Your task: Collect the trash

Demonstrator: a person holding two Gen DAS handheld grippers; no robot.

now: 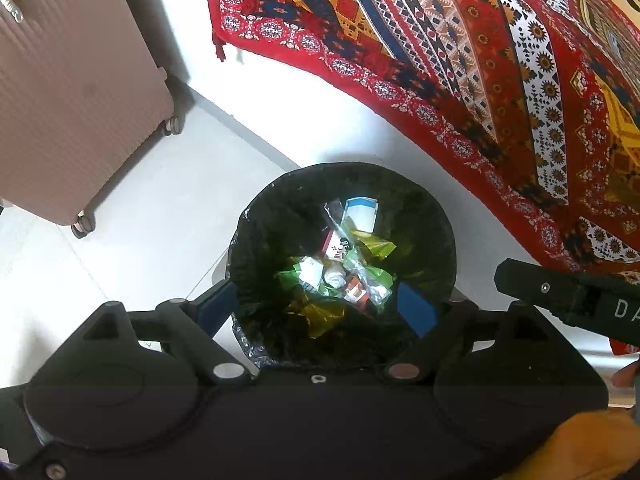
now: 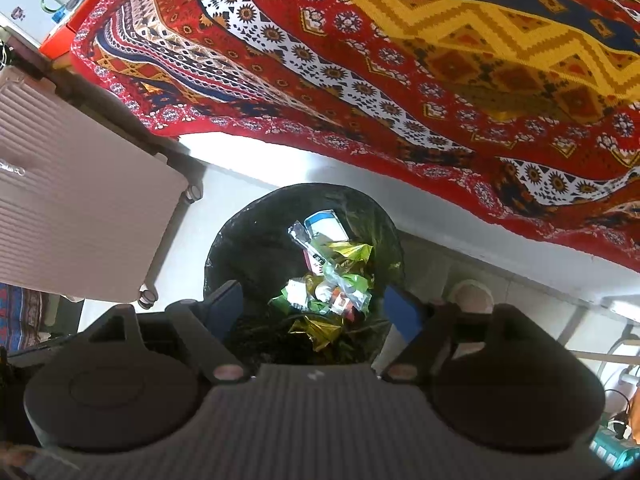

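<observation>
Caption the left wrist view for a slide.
Open left gripper poised above black-lined trash bin holding wrappers.

Both wrist views looked steeply down from close above; shared the lined bin (image 1: 344, 216) (image 2: 260, 236), red cloth (image 1: 480, 80) (image 2: 360, 80) behind.

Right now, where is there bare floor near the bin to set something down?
Bare tile lies between the suitcase and the bin, and in the strip between bin and patterned blanket. The bin itself is crowded with wrappers.
</observation>
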